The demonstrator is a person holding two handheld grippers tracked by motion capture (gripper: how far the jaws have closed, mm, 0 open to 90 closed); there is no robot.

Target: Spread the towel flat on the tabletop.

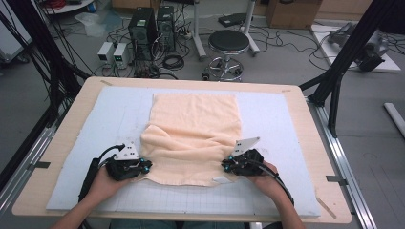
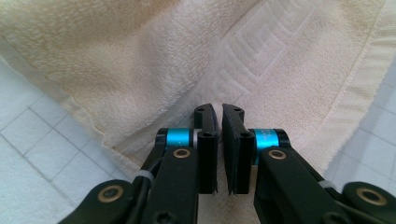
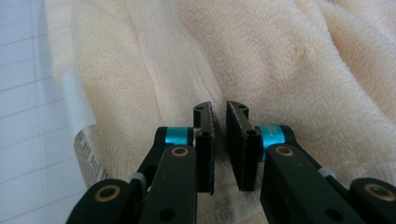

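on the white gridded mat (image 1: 76, 191) that covers the wooden surface (image 1: 33, 191), a cream towel (image 1: 196, 124) lies with its long axis running away from the person, far edge flat and the near half rumpled into a low ridge across its width. the left tongs (image 1: 143, 168) sit at the towel's near left corner and the right tongs (image 1: 228, 167) at its near right corner, each pointing inward toward the cloth, so the towel lies between the two and stretches forward from them. neither hand is nearer than the other; they flank the near hem about evenly.

in the left gripper view the left tongs (image 2: 219, 140) have their jaws drawn together to a thin slit just over the towel's corner (image 2: 261, 70), beside a woven key-pattern band; whether cloth is pinched in the slit i cannot tell. in the right gripper view the right tongs (image 3: 220, 140) are likewise drawn together above the terry pile, with a white care label (image 3: 84, 144) hanging off the hem onto the mat.

the towel looks soft, thick and limp, with a stitched hem, so a lift from the near corners would probably carry the near edge forward over the far half.
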